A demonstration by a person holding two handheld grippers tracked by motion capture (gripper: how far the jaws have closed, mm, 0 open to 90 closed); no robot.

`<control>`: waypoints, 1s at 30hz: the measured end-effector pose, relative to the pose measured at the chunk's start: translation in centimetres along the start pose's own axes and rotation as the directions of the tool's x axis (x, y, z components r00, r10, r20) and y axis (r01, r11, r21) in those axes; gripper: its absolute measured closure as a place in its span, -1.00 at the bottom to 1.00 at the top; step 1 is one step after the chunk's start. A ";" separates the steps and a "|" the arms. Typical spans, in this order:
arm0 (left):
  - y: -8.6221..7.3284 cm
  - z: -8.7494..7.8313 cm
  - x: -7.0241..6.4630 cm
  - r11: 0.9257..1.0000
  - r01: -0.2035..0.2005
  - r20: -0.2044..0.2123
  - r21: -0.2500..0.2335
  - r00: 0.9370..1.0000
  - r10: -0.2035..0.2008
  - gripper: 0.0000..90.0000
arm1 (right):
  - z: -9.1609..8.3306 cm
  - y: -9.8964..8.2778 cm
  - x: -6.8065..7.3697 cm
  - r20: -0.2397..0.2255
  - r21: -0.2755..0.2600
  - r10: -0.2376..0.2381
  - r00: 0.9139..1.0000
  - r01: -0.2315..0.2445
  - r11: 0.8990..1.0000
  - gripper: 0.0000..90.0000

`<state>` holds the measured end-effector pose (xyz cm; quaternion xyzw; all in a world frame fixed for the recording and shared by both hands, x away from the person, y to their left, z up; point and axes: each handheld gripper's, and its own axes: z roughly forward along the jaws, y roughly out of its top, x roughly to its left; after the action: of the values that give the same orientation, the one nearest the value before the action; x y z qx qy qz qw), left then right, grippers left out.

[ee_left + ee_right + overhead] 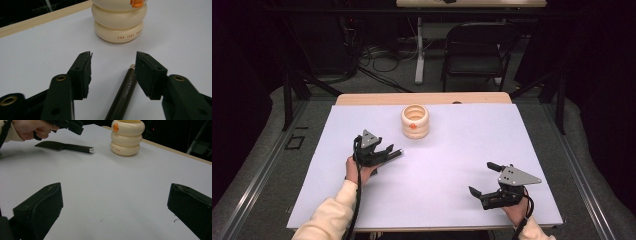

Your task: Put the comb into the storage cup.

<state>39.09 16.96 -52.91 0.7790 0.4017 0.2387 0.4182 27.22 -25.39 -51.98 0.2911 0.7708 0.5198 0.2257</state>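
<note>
A cream ringed cup (414,121) with an orange mark stands upright at the far middle of the white table. A dark pen with a silver tip (125,93) lies flat on the table, its tip towards the cup (118,22). My left gripper (113,56) is open just above the pen, which lies between the jaws, close to the right one. In the high view the left gripper (391,151) sits left of centre. My right gripper (479,177) is open at the near right with nothing between its jaws. The right gripper view shows the pen (66,146) and the cup (127,137).
The white sheet (447,150) covers the table, with a wooden edge (422,98) at the far side. Beyond it stand a black folding chair (477,47) and a white table leg (419,50), with cables on the floor.
</note>
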 end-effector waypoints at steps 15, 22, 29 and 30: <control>0.0 2.2 0.1 0.996 0.030 0.025 0.081 0.999 -0.032 0.82 | 0.0 0.0 0.0 -0.003 -0.003 -0.001 1.000 0.001 1.000 -1.00; 0.3 3.1 0.0 0.993 0.028 0.043 0.112 0.999 -0.033 0.99 | 0.1 0.0 0.0 -0.008 0.006 0.000 1.000 0.000 1.000 -1.00; 0.7 4.5 -0.4 0.988 0.023 0.042 0.152 0.999 -0.029 0.99 | 0.1 0.0 0.0 -0.012 0.003 -0.002 1.000 0.002 1.000 -1.00; 0.7 4.9 -0.3 0.985 0.023 0.046 0.173 0.998 -0.032 1.00 | 0.1 0.0 0.0 -0.014 0.003 -0.001 1.000 0.001 1.000 -1.00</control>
<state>42.66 14.20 -54.90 0.8121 0.4214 0.1783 0.3621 27.27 -25.34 -52.03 0.2870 0.7733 0.5207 0.2201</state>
